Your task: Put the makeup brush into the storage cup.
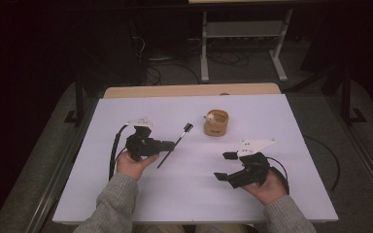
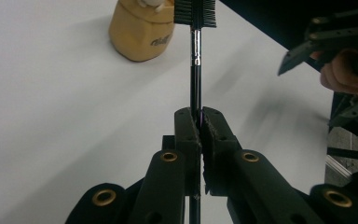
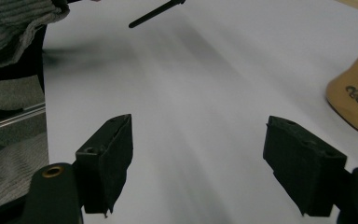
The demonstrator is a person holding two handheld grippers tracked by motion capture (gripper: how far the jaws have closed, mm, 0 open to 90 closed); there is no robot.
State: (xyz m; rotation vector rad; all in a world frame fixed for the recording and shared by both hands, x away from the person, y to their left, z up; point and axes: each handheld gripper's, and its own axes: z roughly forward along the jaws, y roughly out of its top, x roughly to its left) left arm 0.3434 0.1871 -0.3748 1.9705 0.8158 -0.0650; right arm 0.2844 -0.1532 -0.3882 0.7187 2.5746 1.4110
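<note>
Brush clamped in left hand-held gripper, bristles forward

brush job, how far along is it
Done: the left gripper is shut on the brush and has it off the table, bristles toward the tan pot. In hand: the brush is carried while the right gripper hangs open with nothing between its jaws. Left, as a guess: getting the brush to the pot; the brush head is not yet in it.
</note>
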